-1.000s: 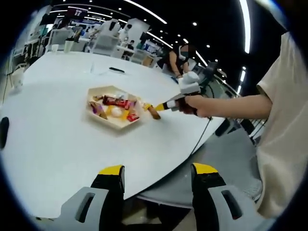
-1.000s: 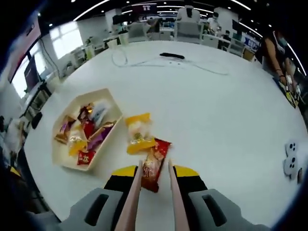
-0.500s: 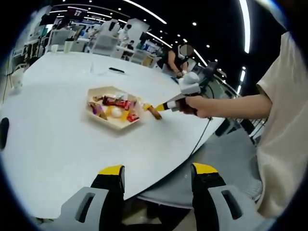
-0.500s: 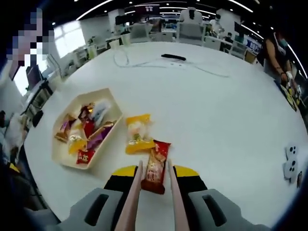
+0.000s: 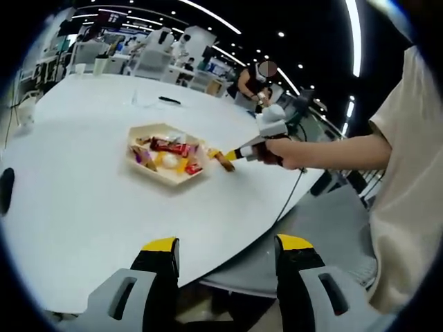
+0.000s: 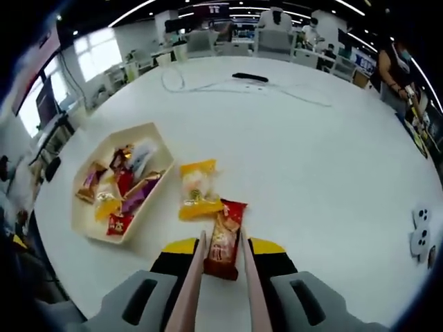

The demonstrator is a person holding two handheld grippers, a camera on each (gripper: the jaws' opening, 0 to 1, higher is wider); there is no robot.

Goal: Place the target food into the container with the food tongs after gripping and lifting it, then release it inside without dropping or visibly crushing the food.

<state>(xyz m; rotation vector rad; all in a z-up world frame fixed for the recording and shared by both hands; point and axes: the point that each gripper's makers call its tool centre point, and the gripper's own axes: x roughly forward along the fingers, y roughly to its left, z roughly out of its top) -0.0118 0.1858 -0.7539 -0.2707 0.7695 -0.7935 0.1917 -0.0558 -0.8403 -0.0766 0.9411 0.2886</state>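
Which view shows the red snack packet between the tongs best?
The right gripper view: the red packet lies close up between the tongs. The left gripper view shows it small and far off beside the tray.

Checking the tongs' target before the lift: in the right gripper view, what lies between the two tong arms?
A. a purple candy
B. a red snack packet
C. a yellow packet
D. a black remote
B: the red snack packet lies lengthwise between the tongs, on the table.

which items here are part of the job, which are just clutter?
Job:
- red snack packet, between the tongs
- hexagonal tray holding snacks
- right gripper working the tongs

Lying about:
- yellow snack packet beside the tray
- black remote
- cable
- left gripper, idle
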